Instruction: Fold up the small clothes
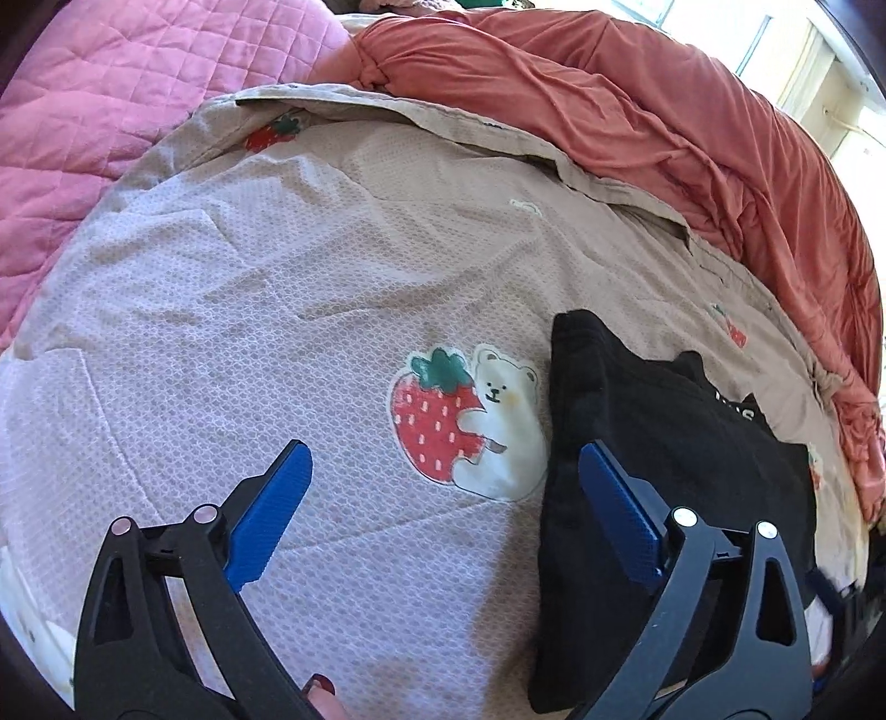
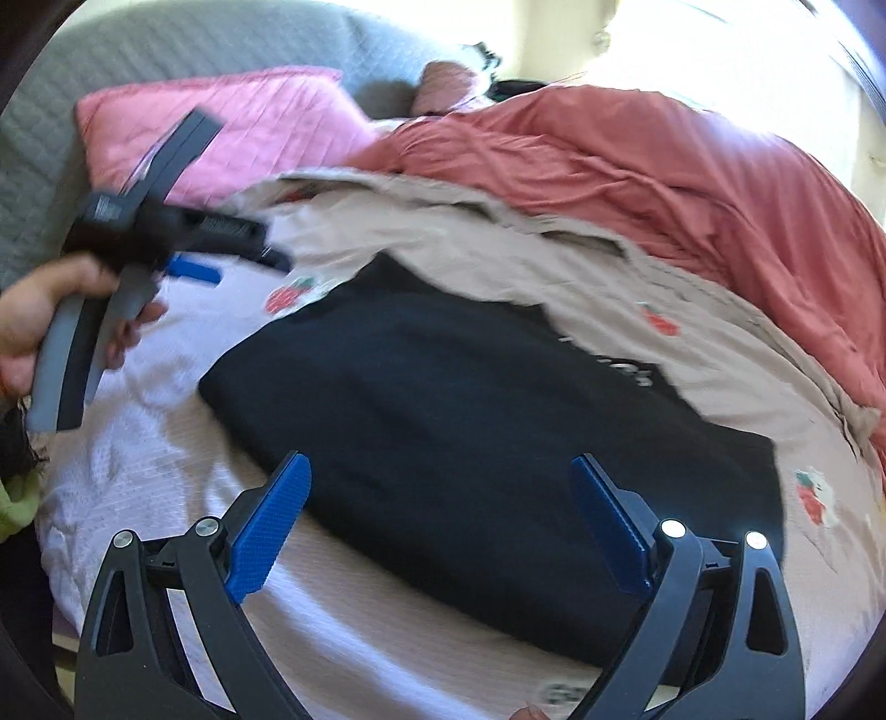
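Note:
A black garment (image 2: 470,421) lies folded into a flat rectangle on the bed; white lettering shows at its far right corner. In the left wrist view it (image 1: 653,443) lies at the right. My left gripper (image 1: 443,487) is open and empty, hovering above the sheet just left of the garment; its right finger (image 1: 620,509) is over the garment's left edge. It also shows in the right wrist view (image 2: 194,271), held in a hand at the left. My right gripper (image 2: 443,509) is open and empty, above the garment's near edge.
The bed has a beige sheet (image 1: 277,310) printed with strawberries and a bear (image 1: 465,421). A salmon-red duvet (image 1: 692,144) is bunched along the far right. A pink quilted pillow (image 1: 111,99) lies at the far left, a grey headboard (image 2: 138,50) behind it.

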